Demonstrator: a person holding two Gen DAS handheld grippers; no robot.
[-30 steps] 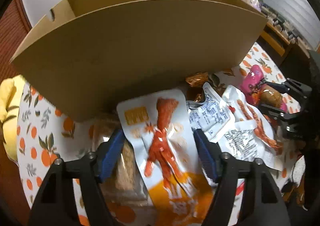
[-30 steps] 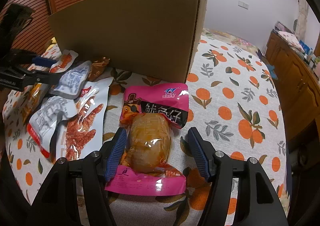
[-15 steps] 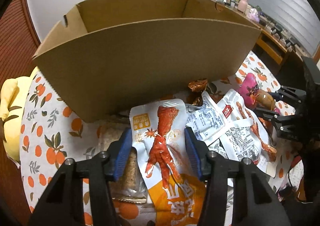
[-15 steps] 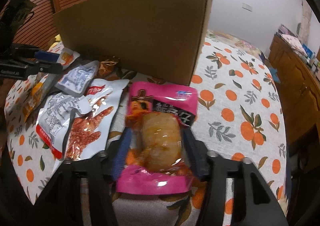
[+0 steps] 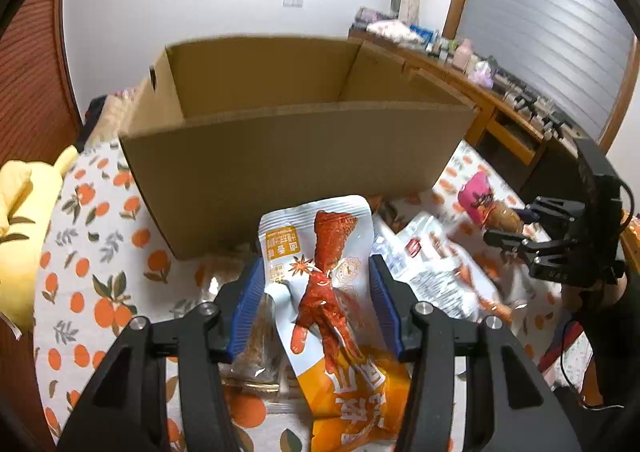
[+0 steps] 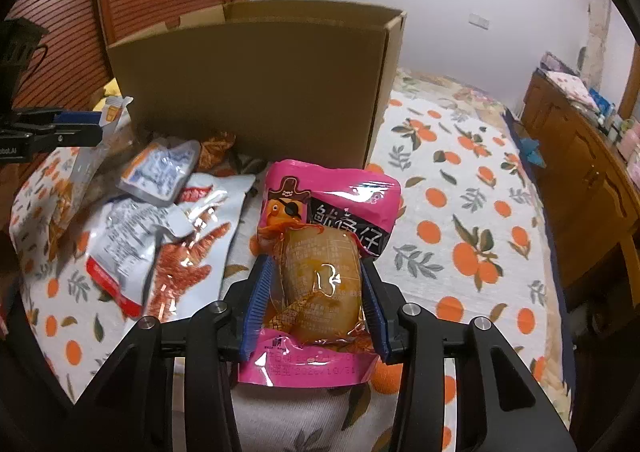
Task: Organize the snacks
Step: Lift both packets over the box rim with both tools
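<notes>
My left gripper (image 5: 316, 284) is shut on a white and orange chicken-foot snack packet (image 5: 324, 276) and holds it lifted in front of the open cardboard box (image 5: 296, 155). My right gripper (image 6: 316, 288) is shut on a pink squid snack packet (image 6: 320, 264) and holds it lifted, short of the box (image 6: 256, 79). Several white and red snack packets (image 6: 160, 228) lie on the orange-print cloth between the two grippers; they also show in the left wrist view (image 5: 432, 268).
A clear packet with brown snacks (image 5: 252, 336) lies under the left gripper. A yellow cushion (image 5: 20, 236) is at the far left. A wooden sideboard (image 6: 580, 167) with small items runs along the right. The orange-print cloth (image 6: 460, 191) covers the table.
Both grippers closed on their packets and lifted them. The left view rose, so the inside of the box now shows.
</notes>
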